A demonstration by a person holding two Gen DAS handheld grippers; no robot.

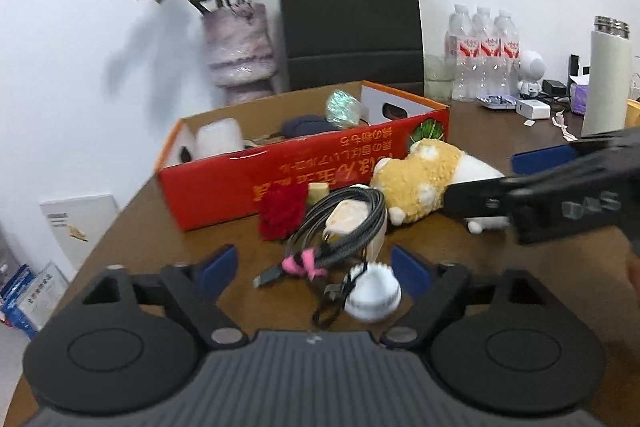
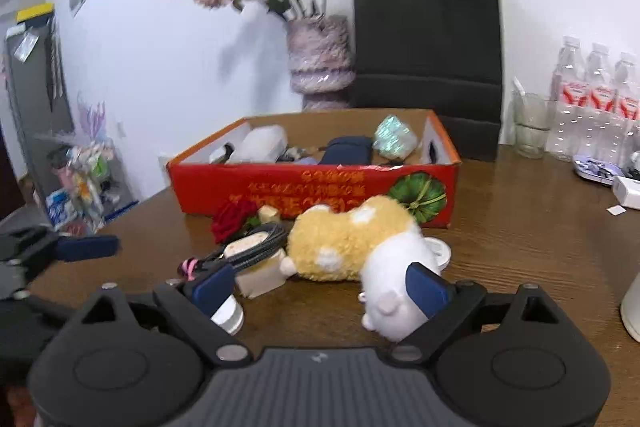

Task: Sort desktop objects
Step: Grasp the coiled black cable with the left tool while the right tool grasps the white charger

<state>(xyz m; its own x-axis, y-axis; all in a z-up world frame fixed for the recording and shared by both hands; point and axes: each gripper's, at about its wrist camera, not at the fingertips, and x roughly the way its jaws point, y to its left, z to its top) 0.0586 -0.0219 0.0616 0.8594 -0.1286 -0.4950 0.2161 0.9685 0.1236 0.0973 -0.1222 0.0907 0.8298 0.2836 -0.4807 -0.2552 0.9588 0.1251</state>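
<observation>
Brown table (image 2: pixel 520 227), red box (image 2: pixel 280 187) behind. Plush toy (image 2: pixel 352 243) lying between spread right gripper (image 2: pixel 320 287) fingers; coiled cable (image 1: pixel 340 223) just ahead of open left gripper (image 1: pixel 312 267).

Plush toy (image 2: pixel 352 247) (yellow-white) lies before red box (image 2: pixel 312 187).

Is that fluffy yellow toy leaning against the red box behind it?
Cannot tell. In both wrist views the plush toy overlaps the red box front wall, but neither shows contact or a gap between them.
</observation>
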